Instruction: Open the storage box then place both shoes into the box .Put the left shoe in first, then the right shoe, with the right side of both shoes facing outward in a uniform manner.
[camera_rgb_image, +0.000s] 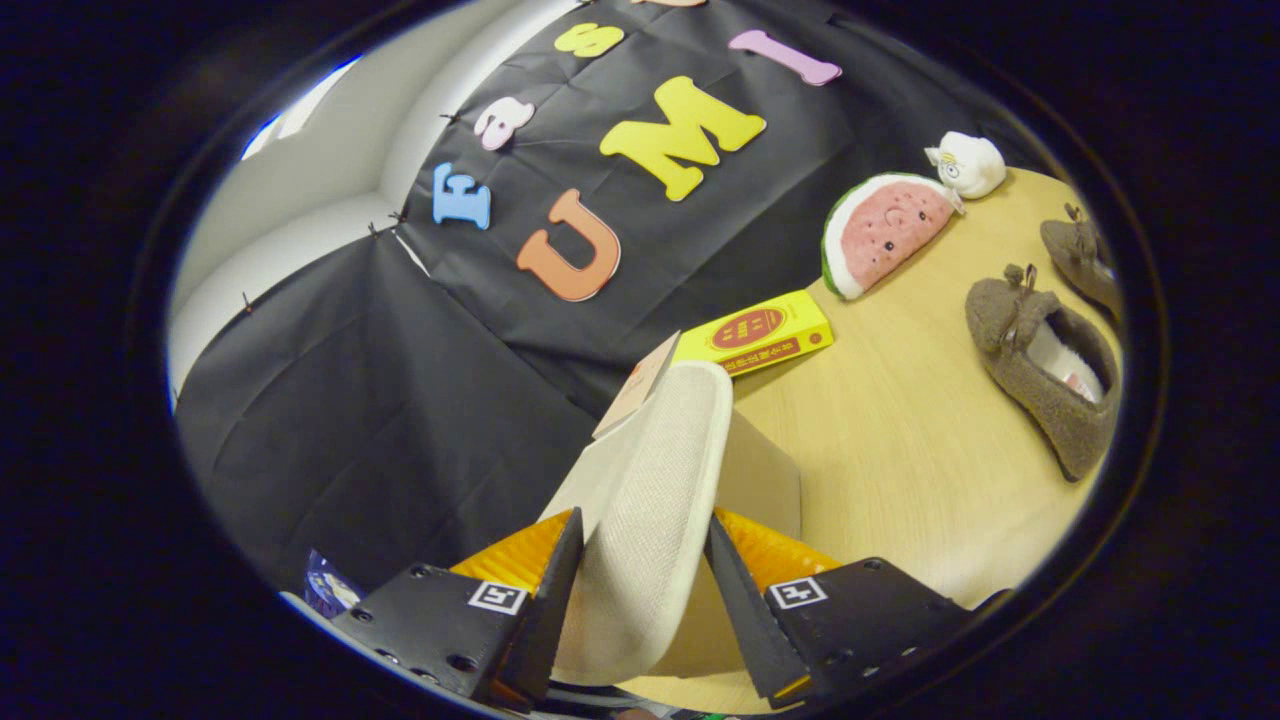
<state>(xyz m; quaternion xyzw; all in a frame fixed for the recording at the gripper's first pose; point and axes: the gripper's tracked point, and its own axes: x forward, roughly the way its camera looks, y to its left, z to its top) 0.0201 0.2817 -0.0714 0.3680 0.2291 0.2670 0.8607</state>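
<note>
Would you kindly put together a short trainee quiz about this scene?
1. True or false: both brown shoes lie inside the storage box.
2. What is clamped between the jaws? A) the box's cream lid B) a shoe C) a yellow carton
3. Fill in: the watermelon plush lies on the table beside a ___ plush toy.

Key: 1 false, both are on the table; 2 A; 3 white.
</note>
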